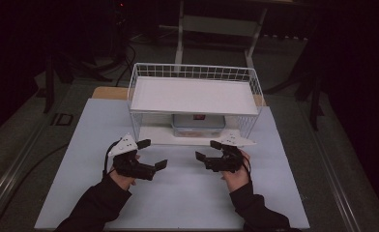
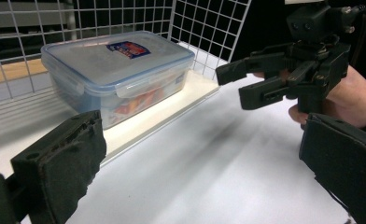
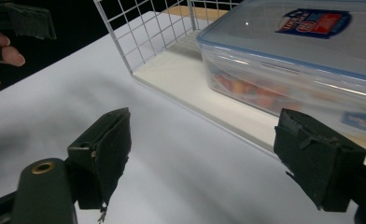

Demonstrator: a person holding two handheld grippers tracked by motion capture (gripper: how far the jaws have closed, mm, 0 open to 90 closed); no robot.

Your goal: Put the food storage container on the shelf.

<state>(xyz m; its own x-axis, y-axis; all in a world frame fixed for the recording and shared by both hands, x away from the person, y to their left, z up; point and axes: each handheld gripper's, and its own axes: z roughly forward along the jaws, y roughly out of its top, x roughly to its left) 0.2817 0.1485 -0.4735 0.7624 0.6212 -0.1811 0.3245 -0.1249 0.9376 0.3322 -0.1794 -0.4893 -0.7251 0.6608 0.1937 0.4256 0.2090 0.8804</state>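
Box: lidded food container (image 1: 197, 124) on wire rack's (image 1: 193, 73) lower shelf, under the top tray
Left gripper (image 1: 152, 153): jaws wide, empty
Right gripper (image 1: 208, 150): jaws wide, empty
Technique: approach level from both ends, clear the wire, grip below lid rim

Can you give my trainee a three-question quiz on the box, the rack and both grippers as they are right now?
1. True or false: the clear plastic lidded food box sits on the top shelf of the white wire rack.
2. Which gripper holds something? A) left gripper B) right gripper C) neither
3. Fill in: the box's lid carries a red and blue ____.

Key:
1. False; it sits on the rack's lower shelf, under the top one.
2. C; both grippers are open and empty over the white table.
3. Label.
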